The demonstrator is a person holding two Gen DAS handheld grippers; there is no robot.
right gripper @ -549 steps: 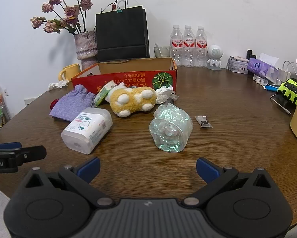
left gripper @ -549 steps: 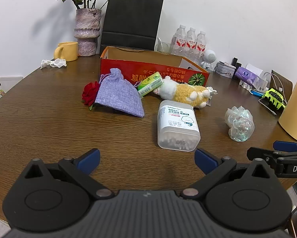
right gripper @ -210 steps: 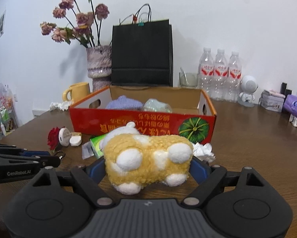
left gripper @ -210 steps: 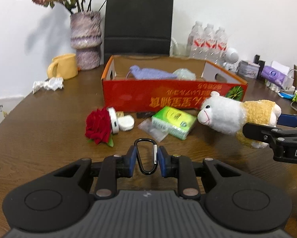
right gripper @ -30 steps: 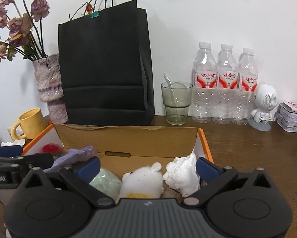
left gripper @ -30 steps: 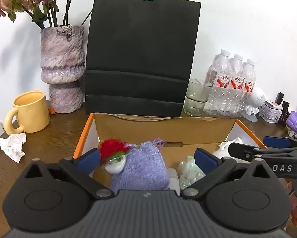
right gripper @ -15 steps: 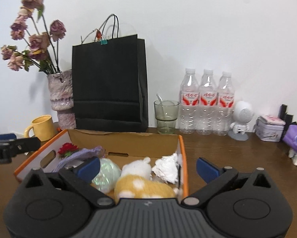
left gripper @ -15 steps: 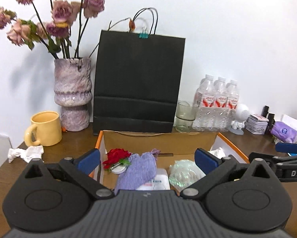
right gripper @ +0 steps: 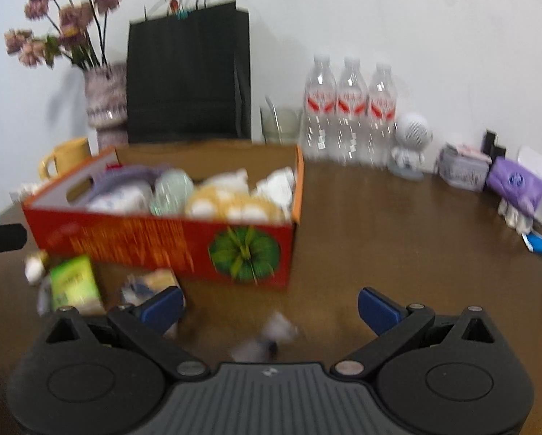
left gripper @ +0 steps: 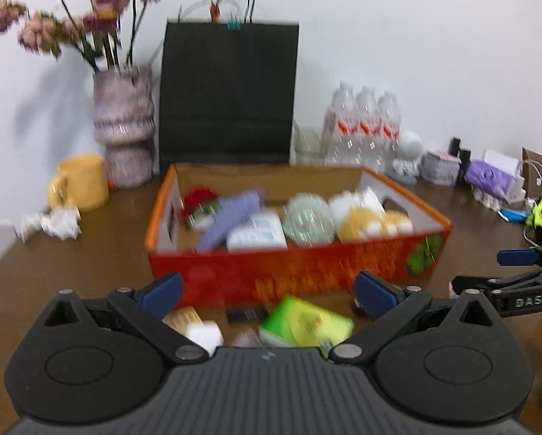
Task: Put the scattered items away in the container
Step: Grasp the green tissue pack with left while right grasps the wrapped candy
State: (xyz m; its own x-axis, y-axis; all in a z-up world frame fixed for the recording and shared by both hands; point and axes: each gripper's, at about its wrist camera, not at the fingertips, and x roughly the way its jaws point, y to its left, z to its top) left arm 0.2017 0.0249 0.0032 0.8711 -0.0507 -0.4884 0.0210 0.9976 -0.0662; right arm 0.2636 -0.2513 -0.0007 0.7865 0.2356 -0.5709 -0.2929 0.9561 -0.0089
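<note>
The red cardboard box (left gripper: 296, 275) sits on the brown wooden bench (right gripper: 397, 239), in front of a black paper bag (left gripper: 229, 90) that stands against the white wall. Inside it lie a red rose (left gripper: 200, 197), a lilac pouch (left gripper: 231, 214), a white tub (left gripper: 256, 233), a clear crinkled ball (left gripper: 309, 219) and a yellow and white plush toy (left gripper: 365, 217). On the bench just in front of the box lies a green tissue pack (left gripper: 307, 320), with small white and pale bits beside it, too blurred to name. The left claw (left gripper: 267, 291) is spread wide and empty above these, and the right claw (right gripper: 269, 306) is likewise spread and empty. Left of the bag stand a vase of dried flowers (left gripper: 124, 127), a yellow mug (left gripper: 80, 183) and crumpled paper (left gripper: 58, 221); to the right, three water bottles (right gripper: 350, 108).
</note>
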